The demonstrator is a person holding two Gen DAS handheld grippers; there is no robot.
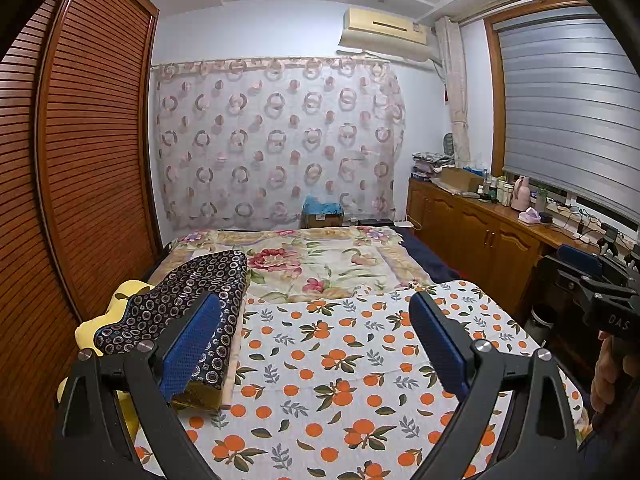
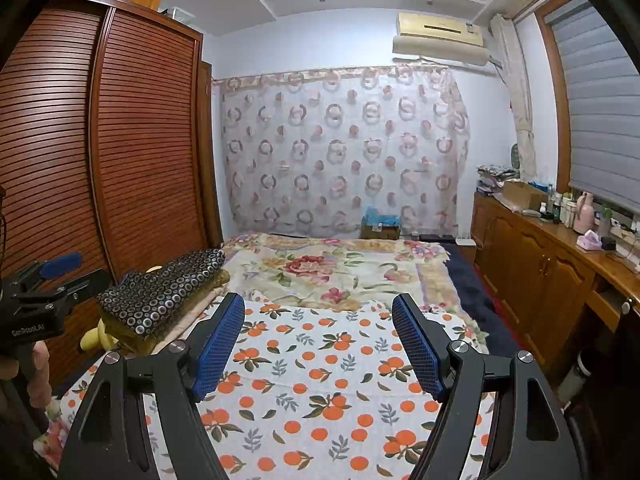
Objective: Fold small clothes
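We hold the left hand-held gripper [image 1: 316, 344] level, its blue-padded fingers [image 1: 192, 344] spread wide with nothing between them. The right hand-held gripper [image 2: 320, 344] points toward twelve o'clock beside it, equally wide, our bare fingers wrapped around each handle.

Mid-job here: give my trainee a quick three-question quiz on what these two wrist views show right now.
1. True or false: the left tongs grip cloth.
2. Which sits on the folded stack: A) the dark circle-print cloth, B) a white towel?
3. Fill in: the orange-print cloth lies ____ on the bed.

Key: 1 false, both the left and the right tongs stand open and empty; 2 A; 3 flat.
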